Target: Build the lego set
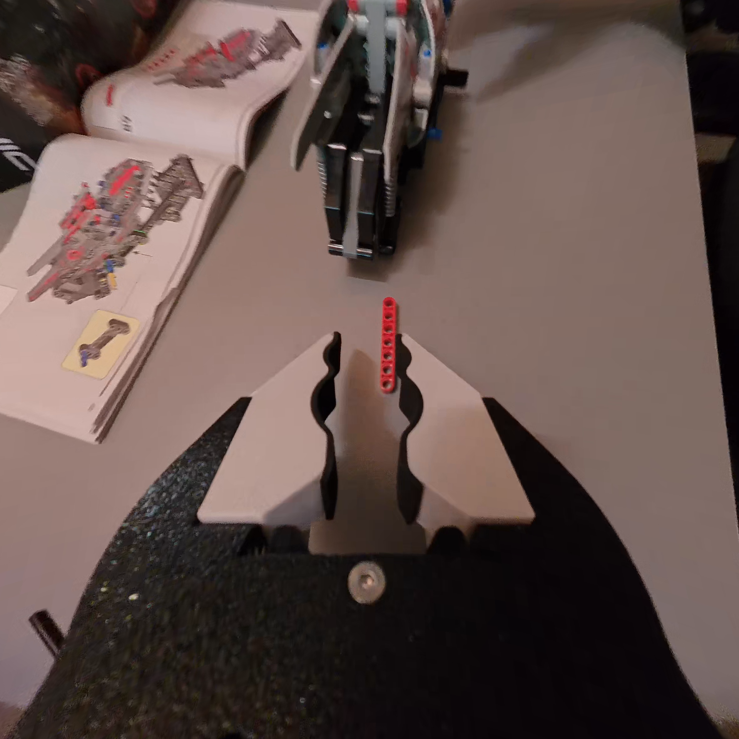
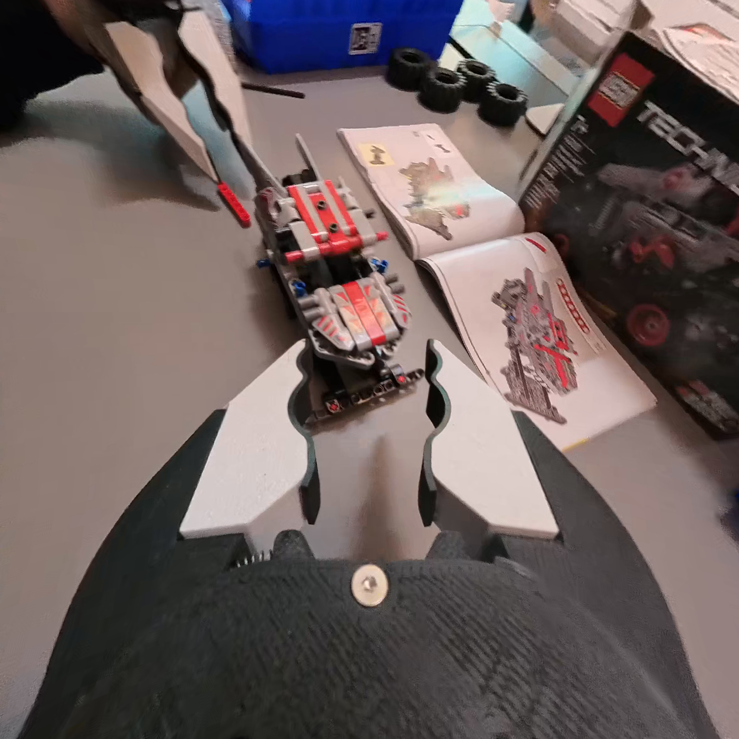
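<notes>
A red beam with holes [image 1: 387, 346] lies flat on the grey table between my left gripper's fingers, close to the right one and not clamped. My left gripper [image 1: 370, 338] is open and low over the table. The partly built grey, red and black lego vehicle [image 1: 360, 140] stands just beyond the beam. In the right wrist view my right gripper [image 2: 367, 348] is open, its fingers on either side of the vehicle's [image 2: 340, 280] near end, not gripping it. The left gripper [image 2: 232, 164] shows there at upper left, tips at the red beam [image 2: 234, 204].
An open instruction booklet [image 1: 120, 240] [image 2: 480, 260] lies beside the vehicle. The set's box [image 2: 648, 220] stands past the booklet. Several black tyres [image 2: 460, 88], a blue bin [image 2: 340, 36] and a thin black axle [image 2: 276, 92] are at the back. The table's edge [image 1: 696, 240] runs along the right. Some 20 cm of space lies between my two pairs of fingers.
</notes>
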Demonstrator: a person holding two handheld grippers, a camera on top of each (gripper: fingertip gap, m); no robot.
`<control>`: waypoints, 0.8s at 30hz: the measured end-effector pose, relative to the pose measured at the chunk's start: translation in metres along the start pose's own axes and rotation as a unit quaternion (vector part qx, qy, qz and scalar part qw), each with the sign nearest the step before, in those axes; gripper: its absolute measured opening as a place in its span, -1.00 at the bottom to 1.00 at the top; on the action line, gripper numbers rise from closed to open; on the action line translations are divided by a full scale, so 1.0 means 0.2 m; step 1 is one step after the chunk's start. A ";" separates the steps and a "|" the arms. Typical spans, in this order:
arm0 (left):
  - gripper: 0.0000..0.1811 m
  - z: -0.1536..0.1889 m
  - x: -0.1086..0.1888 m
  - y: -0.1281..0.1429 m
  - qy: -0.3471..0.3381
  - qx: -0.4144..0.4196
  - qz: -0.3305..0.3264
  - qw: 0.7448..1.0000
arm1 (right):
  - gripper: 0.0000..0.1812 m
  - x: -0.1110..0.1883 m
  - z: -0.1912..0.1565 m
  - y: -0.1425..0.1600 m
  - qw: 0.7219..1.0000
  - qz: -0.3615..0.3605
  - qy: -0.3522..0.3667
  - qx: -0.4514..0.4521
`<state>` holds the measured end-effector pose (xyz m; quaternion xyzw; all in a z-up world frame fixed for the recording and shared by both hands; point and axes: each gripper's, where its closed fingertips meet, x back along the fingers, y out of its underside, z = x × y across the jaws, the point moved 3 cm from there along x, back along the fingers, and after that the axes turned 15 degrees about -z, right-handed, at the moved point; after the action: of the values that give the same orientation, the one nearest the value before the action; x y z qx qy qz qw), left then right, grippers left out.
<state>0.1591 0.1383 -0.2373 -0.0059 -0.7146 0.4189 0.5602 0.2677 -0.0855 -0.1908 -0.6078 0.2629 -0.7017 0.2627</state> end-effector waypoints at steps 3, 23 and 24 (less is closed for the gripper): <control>-0.72 -0.05 0.05 0.00 -0.024 0.021 0.031 0.999 | -0.31 0.00 0.02 0.03 0.999 0.015 -0.014 -0.030; -0.76 -0.22 0.06 -0.08 -0.095 0.017 0.117 0.988 | -0.24 -0.27 -0.13 -0.16 0.993 0.093 -0.068 0.027; -0.77 -0.23 0.07 -0.09 -0.098 0.019 0.127 0.987 | -0.24 -0.28 -0.13 -0.15 0.993 0.091 -0.064 0.030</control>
<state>0.1993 0.1610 -0.2139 -0.0444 -0.7514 0.4986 0.4298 0.2470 -0.0239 -0.2122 -0.6171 0.2780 -0.6421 0.3599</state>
